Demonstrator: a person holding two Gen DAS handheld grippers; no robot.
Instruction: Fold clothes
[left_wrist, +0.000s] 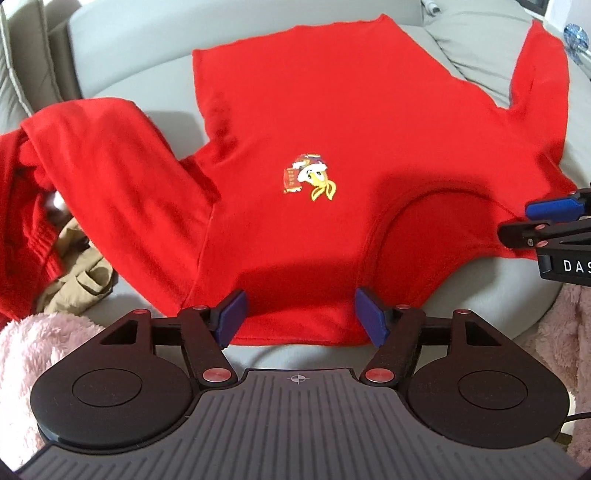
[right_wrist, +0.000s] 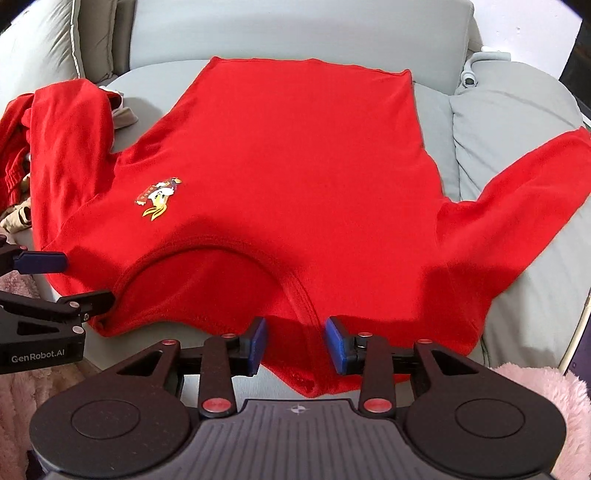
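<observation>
I note the red shirt's (right_wrist: 295, 166) right sleeve (right_wrist: 535, 192) cut by the frame edge; the beige garment (left_wrist: 79, 273) lies largely hidden beneath its left sleeve (left_wrist: 92, 166).

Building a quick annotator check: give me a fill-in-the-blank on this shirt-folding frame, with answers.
1. The sweatshirt spread on the sofa is ____ in colour.
2. The left gripper has its fingers ____, nothing clamped.
3. The right gripper straddles the shirt's ____.
4. The small cartoon logo shows a yellow ____.

Answers: red; open; collar; duck
</observation>
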